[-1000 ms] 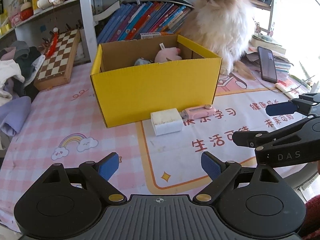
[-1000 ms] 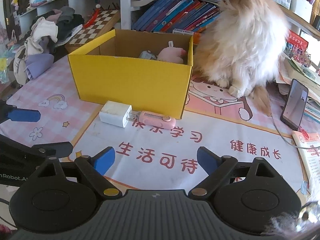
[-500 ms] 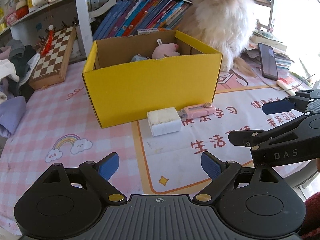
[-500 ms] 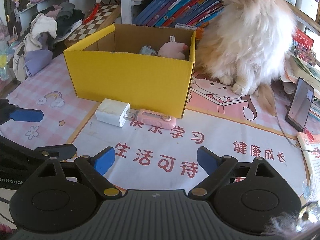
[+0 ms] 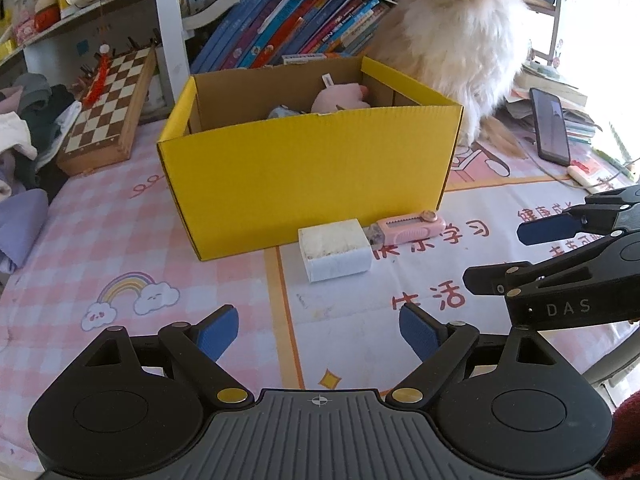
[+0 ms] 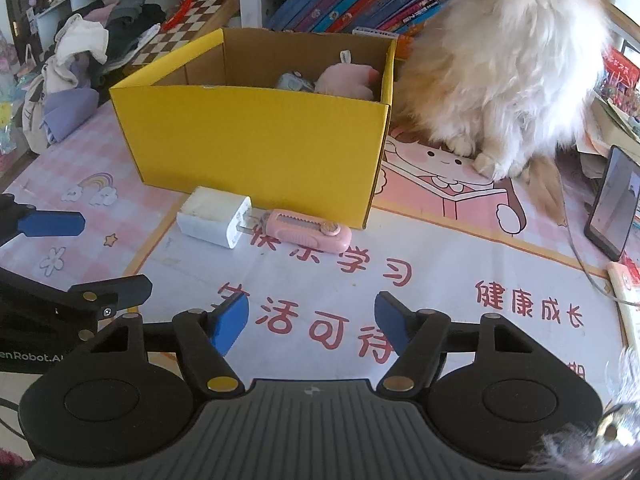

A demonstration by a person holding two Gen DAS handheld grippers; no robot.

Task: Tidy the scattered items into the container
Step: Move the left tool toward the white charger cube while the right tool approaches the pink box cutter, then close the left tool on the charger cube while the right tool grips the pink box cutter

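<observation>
A yellow cardboard box [image 5: 308,168] stands open on the mat; it also shows in the right wrist view [image 6: 256,140]. Inside lie a pink plush toy [image 5: 340,98] and a small grey-blue item [image 6: 294,80]. In front of the box lie a white charger plug [image 5: 334,250] [image 6: 216,222] and a pink utility knife [image 5: 410,228] [image 6: 306,236], touching end to end. My left gripper [image 5: 318,332] is open and empty, short of the charger. My right gripper [image 6: 312,322] is open and empty, short of the knife.
A fluffy cat [image 5: 452,36] sits right behind the box's right end. A phone [image 5: 550,126] with a cable lies at the right. A chessboard [image 5: 110,108] and a clothes pile [image 6: 84,64] are at the left. Books [image 5: 288,32] line the shelf behind.
Both grippers have moved closer to the box and the two items in front of it. The cat has turned its head. Both grippers stay open.
</observation>
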